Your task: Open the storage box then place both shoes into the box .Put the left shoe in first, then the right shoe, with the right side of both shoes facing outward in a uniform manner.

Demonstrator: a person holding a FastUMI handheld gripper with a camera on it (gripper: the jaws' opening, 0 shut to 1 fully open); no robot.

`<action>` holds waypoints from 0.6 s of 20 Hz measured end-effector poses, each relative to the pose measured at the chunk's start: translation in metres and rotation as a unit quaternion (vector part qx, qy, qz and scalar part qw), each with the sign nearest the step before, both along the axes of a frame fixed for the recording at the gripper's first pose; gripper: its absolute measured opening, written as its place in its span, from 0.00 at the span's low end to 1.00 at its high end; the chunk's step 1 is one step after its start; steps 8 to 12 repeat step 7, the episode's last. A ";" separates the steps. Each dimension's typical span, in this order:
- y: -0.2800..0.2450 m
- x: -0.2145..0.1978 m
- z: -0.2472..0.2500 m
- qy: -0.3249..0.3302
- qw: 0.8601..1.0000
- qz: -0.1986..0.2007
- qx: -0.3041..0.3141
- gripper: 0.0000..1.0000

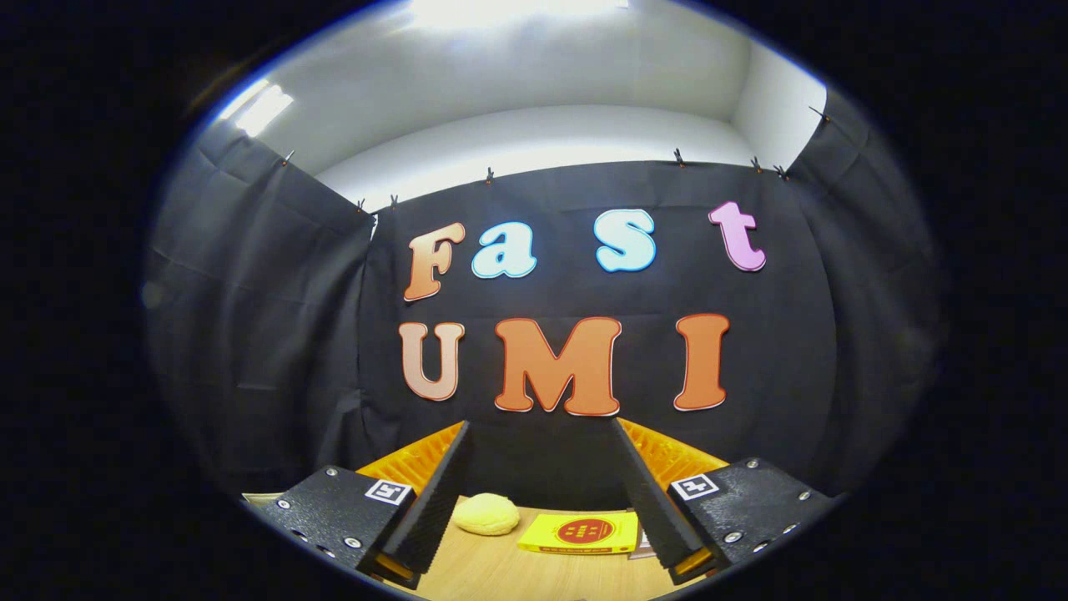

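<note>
My gripper [541, 434] stands open, raised and pointing level toward the booth's back wall, with nothing between its fingers [442, 492]. Only a narrow strip of the wooden table [492, 568] shows low between the fingers.
On the table between the fingers lie a pale yellow rounded lump [486, 513] and, to its right, a flat yellow packet with a red round mark [580, 532]. Both sit near the foot of the black cloth wall.
</note>
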State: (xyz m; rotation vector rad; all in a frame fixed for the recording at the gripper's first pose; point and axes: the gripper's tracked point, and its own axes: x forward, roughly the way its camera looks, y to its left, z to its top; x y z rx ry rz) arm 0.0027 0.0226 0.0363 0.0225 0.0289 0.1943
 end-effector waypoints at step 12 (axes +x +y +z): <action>0.017 0.002 -0.007 0.014 1.000 -0.002 -0.002 0.98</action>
